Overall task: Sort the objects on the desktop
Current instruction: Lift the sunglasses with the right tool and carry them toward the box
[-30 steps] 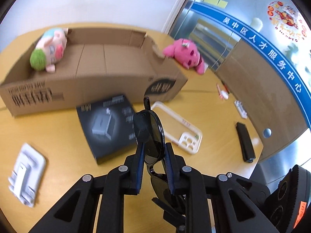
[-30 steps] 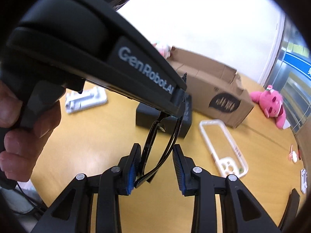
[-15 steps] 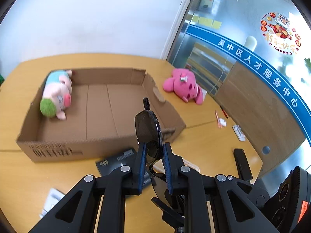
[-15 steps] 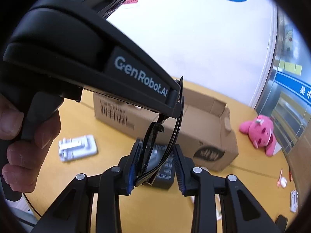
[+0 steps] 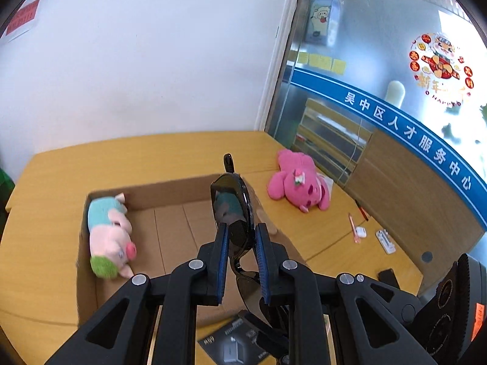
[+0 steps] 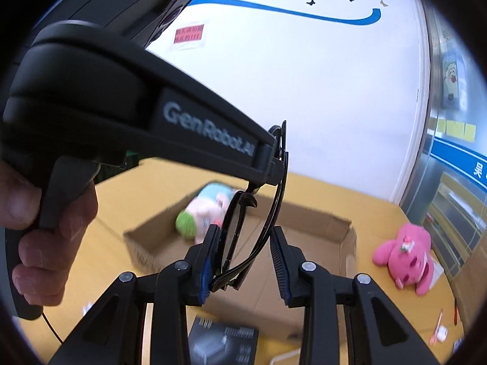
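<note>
The left gripper (image 5: 240,243) has its jaws clenched on a pair of dark sunglasses (image 5: 232,210), held edge-up in the air above the open cardboard box (image 5: 170,222). The right gripper (image 6: 243,261) sits around the same glasses with its jaws spread: the left pad touches the frame, the right one stands clear. In the box lies a pig plush (image 5: 109,237) with green hair. A pink plush (image 5: 296,185) rests on the yellow surface (image 5: 152,152) just beyond it; a black booklet (image 6: 222,343) lies in front.
</note>
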`<act>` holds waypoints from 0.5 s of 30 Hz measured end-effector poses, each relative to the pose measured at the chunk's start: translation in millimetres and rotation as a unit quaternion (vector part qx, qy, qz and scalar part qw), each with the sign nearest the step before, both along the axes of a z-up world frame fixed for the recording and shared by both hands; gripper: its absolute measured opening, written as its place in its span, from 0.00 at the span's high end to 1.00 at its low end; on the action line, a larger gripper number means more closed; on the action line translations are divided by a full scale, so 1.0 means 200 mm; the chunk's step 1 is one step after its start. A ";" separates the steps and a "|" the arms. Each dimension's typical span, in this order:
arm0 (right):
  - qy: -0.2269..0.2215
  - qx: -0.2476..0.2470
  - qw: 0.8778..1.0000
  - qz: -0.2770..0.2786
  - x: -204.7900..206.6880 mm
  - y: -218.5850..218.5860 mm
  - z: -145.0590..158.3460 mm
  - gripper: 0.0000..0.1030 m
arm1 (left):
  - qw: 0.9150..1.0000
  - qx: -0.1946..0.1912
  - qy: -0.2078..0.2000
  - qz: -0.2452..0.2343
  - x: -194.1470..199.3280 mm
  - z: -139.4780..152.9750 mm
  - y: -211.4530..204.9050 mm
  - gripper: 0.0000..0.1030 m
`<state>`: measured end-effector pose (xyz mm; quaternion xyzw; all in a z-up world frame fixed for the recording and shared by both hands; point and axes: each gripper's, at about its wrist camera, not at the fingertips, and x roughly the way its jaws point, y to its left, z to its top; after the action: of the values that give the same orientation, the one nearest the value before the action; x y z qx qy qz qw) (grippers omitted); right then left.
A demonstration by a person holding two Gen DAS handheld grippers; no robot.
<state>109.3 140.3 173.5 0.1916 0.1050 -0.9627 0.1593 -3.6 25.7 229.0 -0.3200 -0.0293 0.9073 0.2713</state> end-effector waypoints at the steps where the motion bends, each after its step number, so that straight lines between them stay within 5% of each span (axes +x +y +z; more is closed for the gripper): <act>1: 0.004 0.000 1.000 0.001 -0.04 0.00 0.03 0.68 | 1.000 -0.001 0.002 0.000 -0.05 0.04 -0.01 0.83; 8: 0.011 -0.031 0.999 0.022 -0.35 -0.03 0.21 0.68 | 0.999 -0.009 0.028 0.015 -0.34 0.21 -0.08 0.83; 15: -0.019 -0.058 0.998 0.032 -0.70 -0.05 0.27 0.68 | 0.999 -0.037 0.013 0.018 -0.72 0.20 -0.10 0.83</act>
<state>-29.8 130.5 226.7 0.1968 0.0521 -0.9578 0.2031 -148.0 4.9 269.4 -0.3175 0.0024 0.9165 0.2436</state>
